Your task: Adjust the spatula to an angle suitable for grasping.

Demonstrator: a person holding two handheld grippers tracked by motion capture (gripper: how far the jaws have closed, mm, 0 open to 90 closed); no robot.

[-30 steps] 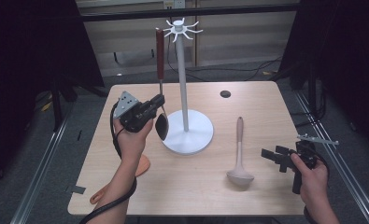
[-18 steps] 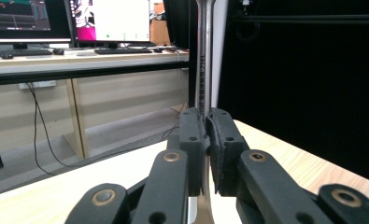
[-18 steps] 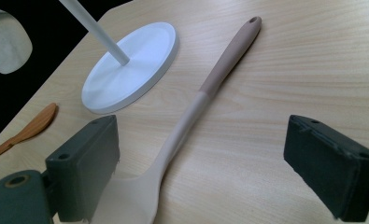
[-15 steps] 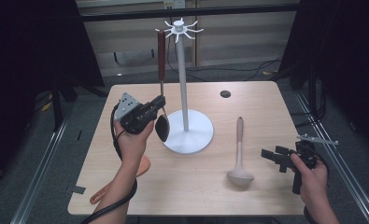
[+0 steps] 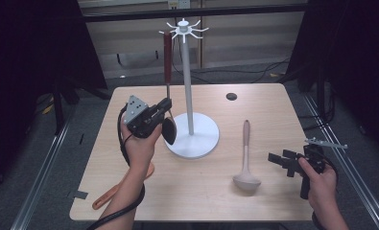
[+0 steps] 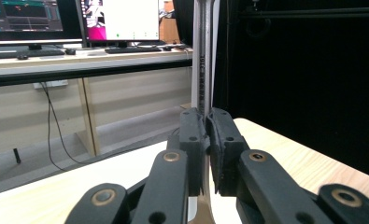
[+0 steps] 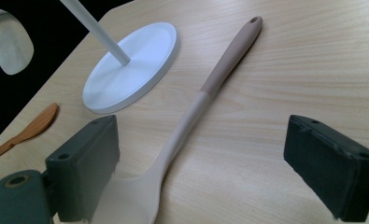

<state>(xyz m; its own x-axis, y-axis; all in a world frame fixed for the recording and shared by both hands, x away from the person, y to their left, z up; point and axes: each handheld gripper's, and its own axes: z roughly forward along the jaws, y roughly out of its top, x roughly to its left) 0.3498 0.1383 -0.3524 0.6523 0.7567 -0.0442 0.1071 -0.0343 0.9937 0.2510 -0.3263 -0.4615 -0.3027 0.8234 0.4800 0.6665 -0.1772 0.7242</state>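
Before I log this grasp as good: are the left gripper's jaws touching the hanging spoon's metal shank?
Touching. In the left gripper view, both pads of the left gripper press against the spoon's metal shank, with no gap on either side.

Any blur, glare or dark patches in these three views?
High view: table evenly lit, surroundings near black. Left gripper view: jaws on the spoon's metal shank slightly soft, monitors behind bright, right side black. Right gripper view: ladle sharp, near jaws blurred.

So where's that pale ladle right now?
In the high view the pale ladle lies flat on the table's right half, between the white stand's base and the open right gripper.
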